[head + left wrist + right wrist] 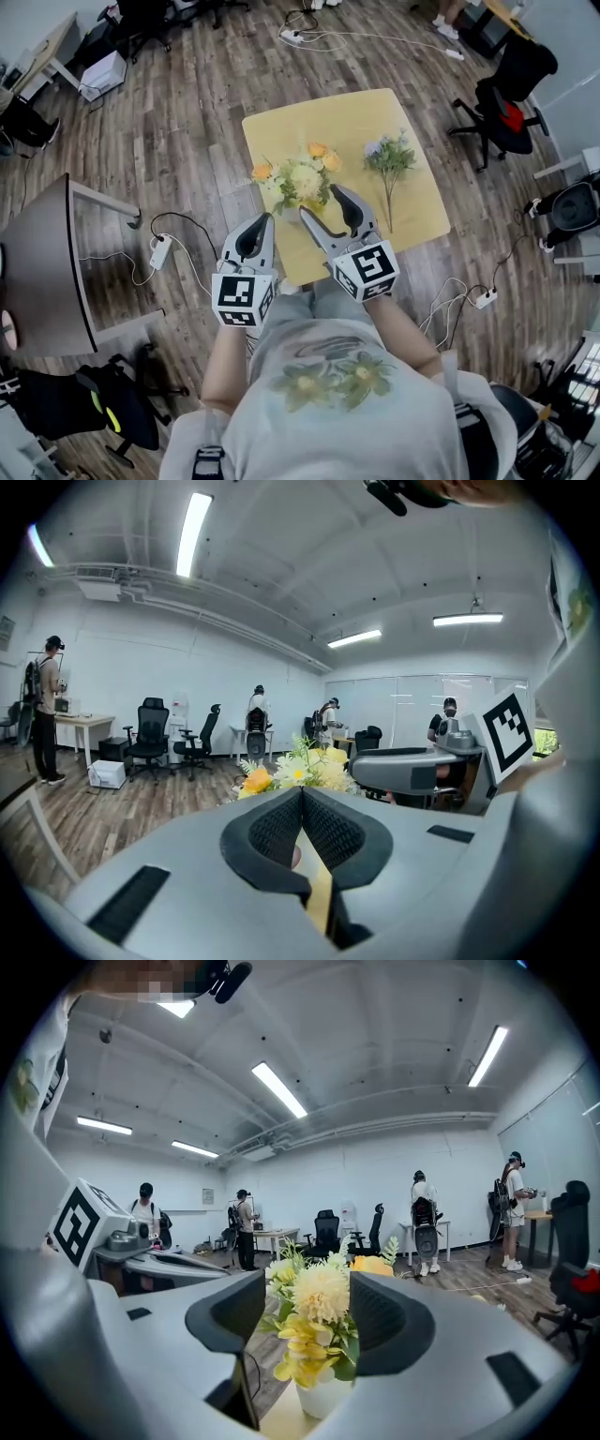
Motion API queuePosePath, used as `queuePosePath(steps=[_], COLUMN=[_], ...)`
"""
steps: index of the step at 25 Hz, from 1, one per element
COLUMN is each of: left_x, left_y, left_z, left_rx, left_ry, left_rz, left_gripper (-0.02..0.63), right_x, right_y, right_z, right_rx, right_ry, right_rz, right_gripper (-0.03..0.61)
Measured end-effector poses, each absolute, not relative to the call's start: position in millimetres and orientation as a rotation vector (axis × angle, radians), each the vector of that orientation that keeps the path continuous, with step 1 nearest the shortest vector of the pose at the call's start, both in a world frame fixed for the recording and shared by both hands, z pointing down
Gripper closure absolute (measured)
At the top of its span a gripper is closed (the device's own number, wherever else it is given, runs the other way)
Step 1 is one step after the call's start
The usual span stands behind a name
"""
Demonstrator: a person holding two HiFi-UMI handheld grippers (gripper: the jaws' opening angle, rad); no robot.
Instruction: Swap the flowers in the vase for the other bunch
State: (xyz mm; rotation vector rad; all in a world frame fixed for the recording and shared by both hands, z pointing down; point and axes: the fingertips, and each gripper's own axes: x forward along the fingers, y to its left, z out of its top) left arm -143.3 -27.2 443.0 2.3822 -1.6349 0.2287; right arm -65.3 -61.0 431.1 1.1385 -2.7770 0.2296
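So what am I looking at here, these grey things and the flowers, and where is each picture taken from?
There is no robot: a person holds hand-worked tongs in each hand. The head view comes from a camera on the person's head, looking down; the two gripper views come from cameras riding on the tongs. On the yellow table stands a white vase of yellow and orange flowers; a second bunch lies beside it. The left tongs are shut and empty. The right tongs are open, the vase flowers showing between them, nothing gripped.
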Motion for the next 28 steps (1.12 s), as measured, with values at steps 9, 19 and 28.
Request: queuePosePath(steps=[9, 19, 28], left_x=[-151.7, -145.8, -150.5], left_y=[-43.5, -54.3, -57.0], left_z=[450.0, 457.8, 468.3], left_rx=[2.279, 2.236, 2.192], left_ry=[-1.72, -1.761, -1.772], left_rz=[0.24, 0.277, 0.314], left_gripper=[0.597, 0.596, 0.597], right_x=[-78.1, -93.9, -89.1], right_y=[-93.3, -112.6, -121.4], right_z=[454.2, 480.0, 485.5], right_rx=[1.055, 0.939, 0.934], right_ry=[-2.698, -2.626, -2.633], right_rz=[0.202, 0.146, 0.102], right_gripper=[0.321, 0.322, 0.445])
